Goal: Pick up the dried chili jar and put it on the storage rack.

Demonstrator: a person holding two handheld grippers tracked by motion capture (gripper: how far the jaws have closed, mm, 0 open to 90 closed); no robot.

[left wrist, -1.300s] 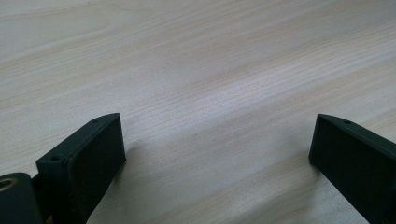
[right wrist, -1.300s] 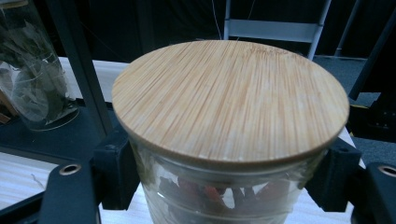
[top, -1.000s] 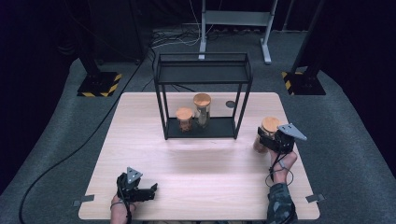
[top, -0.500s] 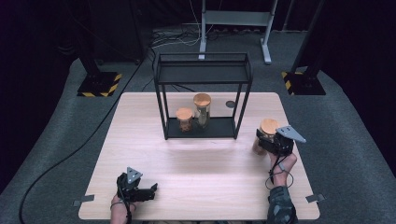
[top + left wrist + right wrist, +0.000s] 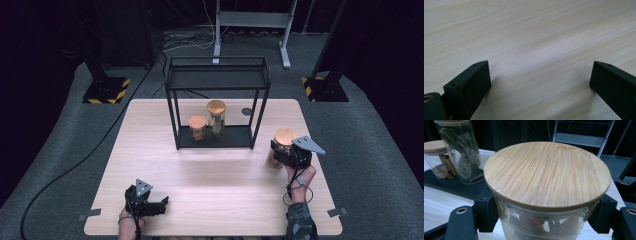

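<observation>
Glass jar (image 5: 546,195) sits between the right claw (image 5: 546,220) jaws — clamped.

A: Where's the rack (image 5: 216,75)?
B: Far middle of the table (image 5: 210,200). On its bottom shelf, short jar (image 5: 197,127) left, tall jar (image 5: 216,117) right, just beside each other.
A: Third jar (image 5: 283,142)?
B: Right of the rack, nearer, between the right gripper's (image 5: 280,152) jaws.
A: Left gripper (image 5: 162,204)?
B: Near left, on the table, well apart from everything.
A: Anything else?
B: Small disc (image 5: 246,112), right of the rack's far leg.
</observation>
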